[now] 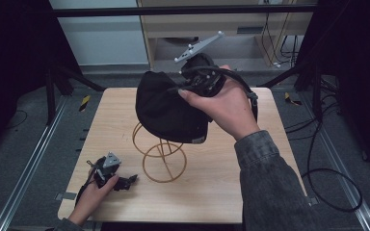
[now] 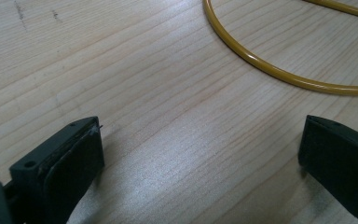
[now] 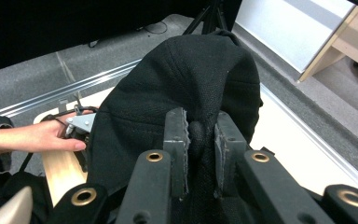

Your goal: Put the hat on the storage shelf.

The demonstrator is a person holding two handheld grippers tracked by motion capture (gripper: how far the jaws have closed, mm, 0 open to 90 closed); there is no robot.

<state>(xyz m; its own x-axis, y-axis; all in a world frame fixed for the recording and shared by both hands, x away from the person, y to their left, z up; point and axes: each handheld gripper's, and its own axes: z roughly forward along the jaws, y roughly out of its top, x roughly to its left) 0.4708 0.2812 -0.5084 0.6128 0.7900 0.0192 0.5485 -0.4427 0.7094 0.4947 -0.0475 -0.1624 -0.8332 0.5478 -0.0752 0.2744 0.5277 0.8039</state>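
Black cloth of the cap [image 3: 182, 88] is pinched tight in my right gripper [image 3: 200, 140], held up above the yellow wire stand [image 1: 160, 154], whose top ring sits just below and ahead of the cap's hollow. My left gripper [image 2: 200, 154] rests low on the counter [image 2: 144, 93], jaws spread wide and empty, the stand's base ring just ahead. Bare wood lies all round, I judge

From above we overlook the table [image 1: 212, 192]; each gripper view peers closely past its jaws, both sharing that table [image 2: 158, 93].
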